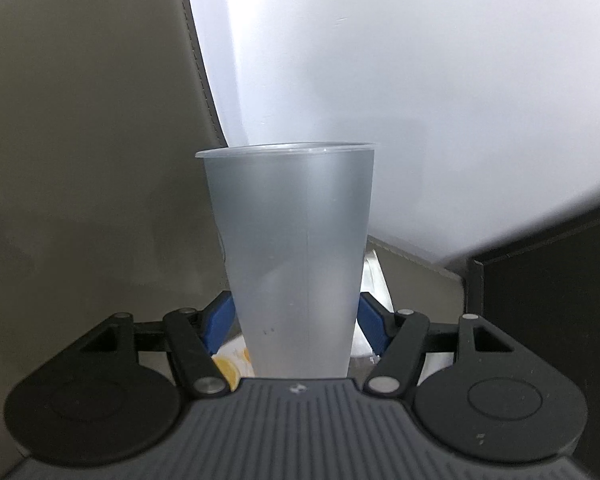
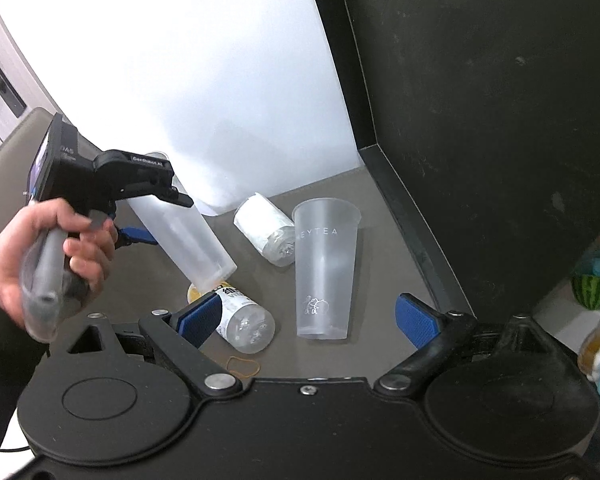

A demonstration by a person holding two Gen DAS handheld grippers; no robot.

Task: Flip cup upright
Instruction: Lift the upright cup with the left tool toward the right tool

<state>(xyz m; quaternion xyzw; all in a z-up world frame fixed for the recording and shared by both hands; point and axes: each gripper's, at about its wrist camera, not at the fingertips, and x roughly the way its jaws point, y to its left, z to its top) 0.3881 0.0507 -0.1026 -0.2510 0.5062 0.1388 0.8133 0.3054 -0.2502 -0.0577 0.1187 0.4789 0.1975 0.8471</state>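
On the left, the person's hand (image 2: pixel 56 248) holds the left gripper (image 1: pixel 296 320), and its blue pads are closed on the frosted cup (image 1: pixel 290 256) – the cup is lifted above the grey table (image 2: pixel 372 272) and tilted, with its narrow base pointing down. Under it lies a bottle (image 2: pixel 244 320) on its side. Further right a second cup (image 2: pixel 326 268) stands upright. The right gripper (image 2: pixel 306 318) is wide open and holds nothing – it hangs over the table
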